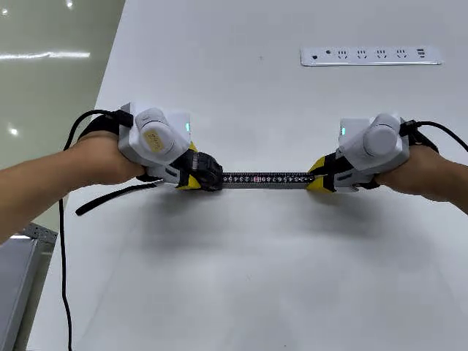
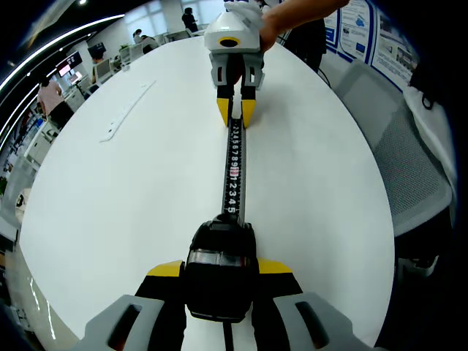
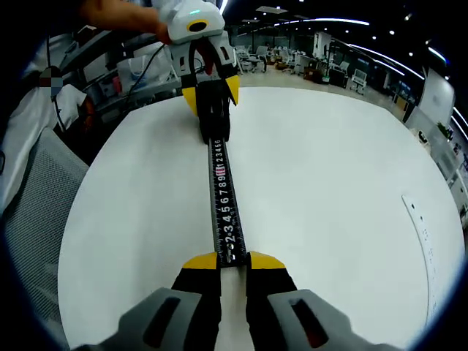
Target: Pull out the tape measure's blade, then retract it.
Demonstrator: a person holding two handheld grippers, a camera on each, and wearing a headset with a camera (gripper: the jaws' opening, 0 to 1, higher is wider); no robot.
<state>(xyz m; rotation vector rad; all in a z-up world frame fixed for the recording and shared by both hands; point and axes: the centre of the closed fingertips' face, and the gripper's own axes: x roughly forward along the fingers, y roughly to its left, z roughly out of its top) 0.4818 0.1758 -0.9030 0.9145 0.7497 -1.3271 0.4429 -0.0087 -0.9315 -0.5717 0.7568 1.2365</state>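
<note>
Now, the left gripper [image 1: 191, 175] is clenched on the case [image 1: 205, 172], a black, chunky, rounded body with a glossy panel on its upper face. The case sits wedged between two jaws with yellow wedge-shaped tips.

The right gripper [image 1: 319, 179] grasps the free end of the blade [image 1: 267, 178]. Its yellow tips are drawn close together, with only the strip between them.

The blade is a narrow, flat, dark band printed with white numerals and one reddish mark part-way along. It is drawn out and runs straight from the mouth of the case to the right gripper. It lies low over the counter [image 1: 256, 285]; I cannot tell whether it touches.

Both gripper housings are pale grey moulded plastic with rounded corners, and each has a small green light. A bare hand wraps each one from behind.

The counter is white and smooth with a faint sheen. It is oval in the two gripper views, and soft shadows lie under the grippers.

A power strip [image 1: 370, 55], long, flat and white with a row of sockets, lies at the far side, well apart from the blade.

A thin black cable [image 1: 61, 241] and a flat black strap [image 1: 110, 197] trail off by the left gripper toward the near edge.
</note>
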